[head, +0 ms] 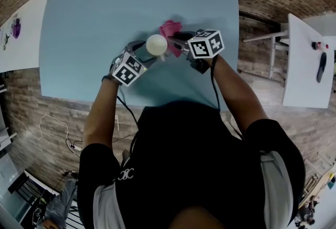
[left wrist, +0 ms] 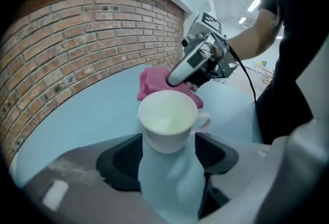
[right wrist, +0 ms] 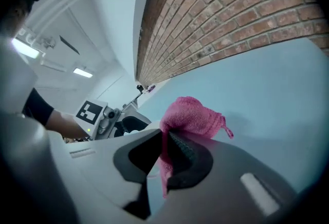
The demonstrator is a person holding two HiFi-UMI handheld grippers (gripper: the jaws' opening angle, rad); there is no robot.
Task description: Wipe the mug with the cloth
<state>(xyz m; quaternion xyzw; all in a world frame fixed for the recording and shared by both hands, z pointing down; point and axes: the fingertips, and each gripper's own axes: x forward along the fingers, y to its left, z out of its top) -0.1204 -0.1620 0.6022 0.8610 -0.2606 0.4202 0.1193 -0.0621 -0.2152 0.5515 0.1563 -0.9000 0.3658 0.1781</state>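
Well inside the table (head: pixel 79 23) edges, right gripper (right wrist: pixel 165 136) holds cloth (right wrist: pixel 194 115) beside mug (left wrist: pixel 167 121)

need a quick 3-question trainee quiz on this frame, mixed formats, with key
1. True or false: the right gripper is shut on the pink cloth.
2. What stands between the jaws of the left gripper? A) a white mug B) a glass bottle C) nothing
3. What colour is the table top?

Key: 1 true; 2 A; 3 light blue.
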